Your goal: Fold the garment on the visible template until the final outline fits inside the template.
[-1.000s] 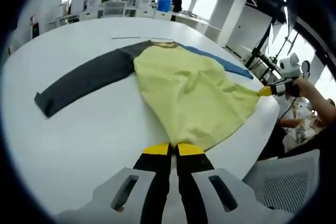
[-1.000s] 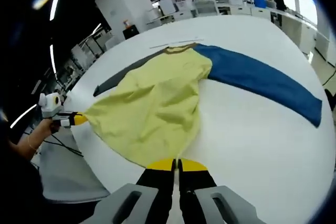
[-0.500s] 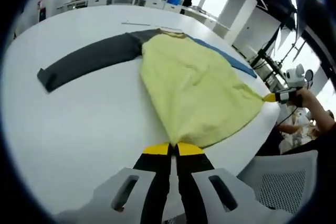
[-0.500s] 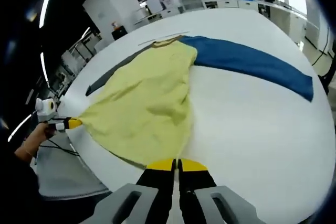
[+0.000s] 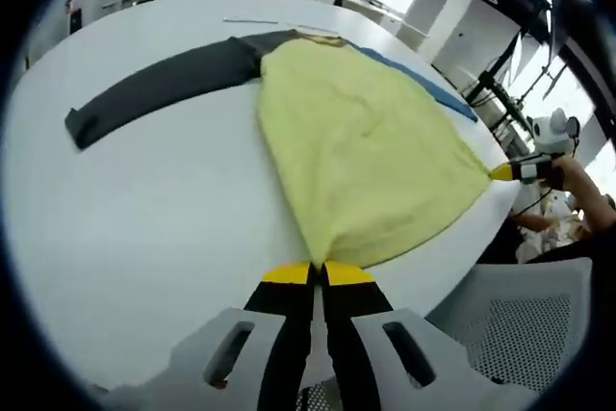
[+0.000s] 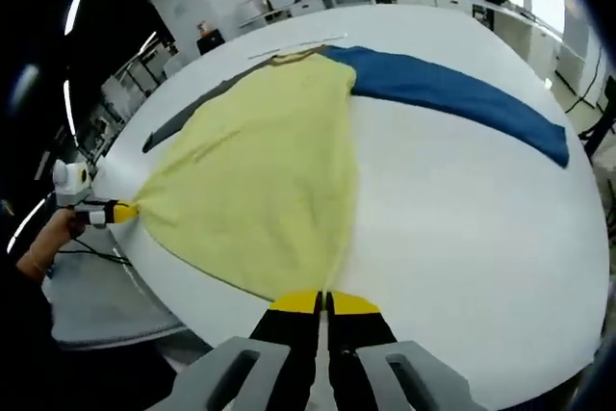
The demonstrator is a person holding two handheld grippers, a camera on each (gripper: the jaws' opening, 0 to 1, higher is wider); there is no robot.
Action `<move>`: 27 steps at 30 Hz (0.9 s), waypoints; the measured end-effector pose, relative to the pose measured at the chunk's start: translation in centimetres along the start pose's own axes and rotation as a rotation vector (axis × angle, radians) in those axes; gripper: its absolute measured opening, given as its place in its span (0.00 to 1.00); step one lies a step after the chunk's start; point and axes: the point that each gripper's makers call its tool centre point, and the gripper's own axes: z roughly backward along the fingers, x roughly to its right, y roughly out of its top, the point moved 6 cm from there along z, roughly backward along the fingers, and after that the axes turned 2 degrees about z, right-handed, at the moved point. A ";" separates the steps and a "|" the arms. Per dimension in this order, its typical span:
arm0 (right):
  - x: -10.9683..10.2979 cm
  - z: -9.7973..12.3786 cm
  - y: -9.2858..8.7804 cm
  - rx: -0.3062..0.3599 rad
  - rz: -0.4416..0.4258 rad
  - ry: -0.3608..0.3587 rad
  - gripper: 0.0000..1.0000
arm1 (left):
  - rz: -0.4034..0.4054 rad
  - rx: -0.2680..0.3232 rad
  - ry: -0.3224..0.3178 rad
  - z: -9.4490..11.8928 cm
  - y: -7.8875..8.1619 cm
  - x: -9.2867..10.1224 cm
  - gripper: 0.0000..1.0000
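While pinched by both grippers, garment (image 5: 366, 141) taut.

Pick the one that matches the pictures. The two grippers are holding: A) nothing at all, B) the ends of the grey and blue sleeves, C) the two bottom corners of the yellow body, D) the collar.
C: the left gripper and the right gripper are each shut on a hem corner of the garment, whose yellow body is stretched between them, while the grey sleeve and blue sleeve lie free on the table.
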 end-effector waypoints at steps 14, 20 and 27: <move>0.0 0.0 -0.3 -0.011 0.006 -0.017 0.00 | 0.000 -0.023 0.002 0.1 -0.4 0.0 0.01; 0.1 0.1 -0.3 -0.012 0.012 -0.018 0.00 | -0.013 -0.034 0.001 0.1 -0.6 0.2 0.01; -0.2 0.1 0.0 0.000 0.117 -0.016 0.00 | -0.083 -0.022 0.000 0.0 -0.6 0.1 0.04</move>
